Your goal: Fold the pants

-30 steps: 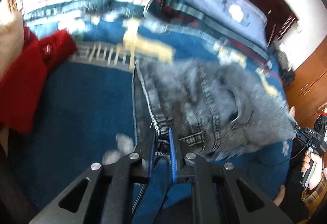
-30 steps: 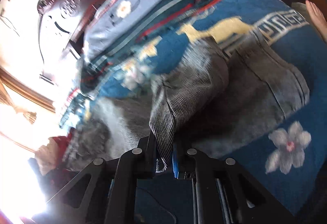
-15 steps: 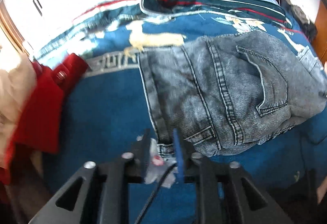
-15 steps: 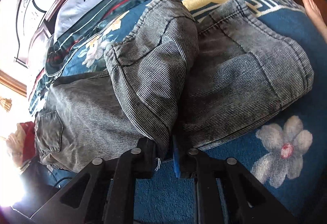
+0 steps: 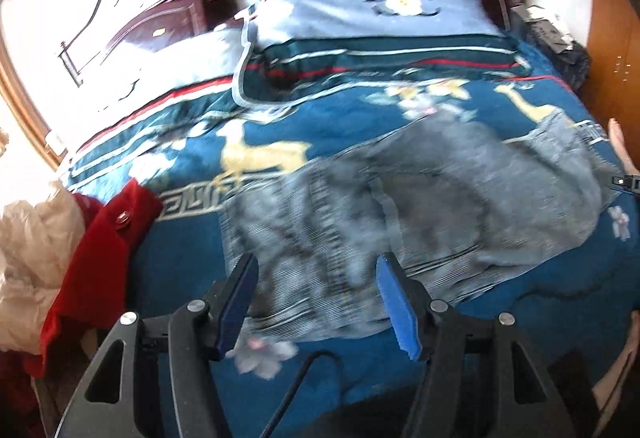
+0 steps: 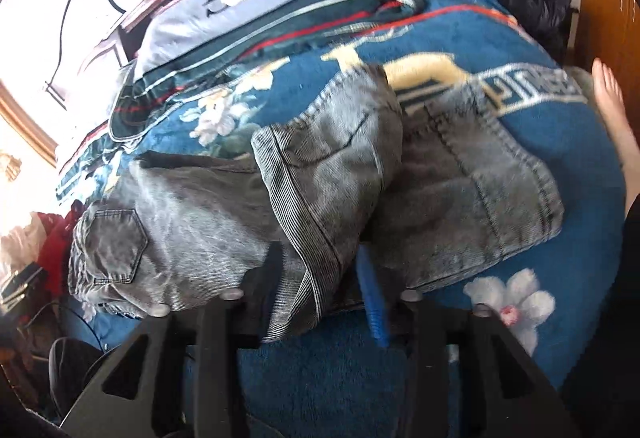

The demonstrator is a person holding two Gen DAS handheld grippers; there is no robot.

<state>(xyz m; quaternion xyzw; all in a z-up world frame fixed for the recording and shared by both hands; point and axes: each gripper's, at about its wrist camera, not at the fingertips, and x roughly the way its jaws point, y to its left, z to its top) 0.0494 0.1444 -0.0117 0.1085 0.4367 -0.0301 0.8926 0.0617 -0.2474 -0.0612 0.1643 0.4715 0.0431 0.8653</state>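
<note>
1. Left wrist view: the left tool (image 5: pixel 316 298) has just been opening, its pads apart and gripping nothing; the grey jeans (image 5: pixel 440 206) lie folded on the blue bed blanket (image 5: pixel 180 262) just ahead.
2. Right wrist view: the right tool (image 6: pixel 320 278) has just been opening too; a folded trouser leg (image 6: pixel 332 178) lies loosely between its spread pads.

The blue blanket (image 6: pixel 568 222) carries folded grey pants (image 6: pixel 224 222), a pillow (image 5: pixel 372 18) and, seemingly, red cloth (image 5: pixel 100 246).

No readable words or numbers anywhere; the pillow (image 5: pixel 384 10), upper centre, bears only an interlocked double-C emblem around a flower.
</note>
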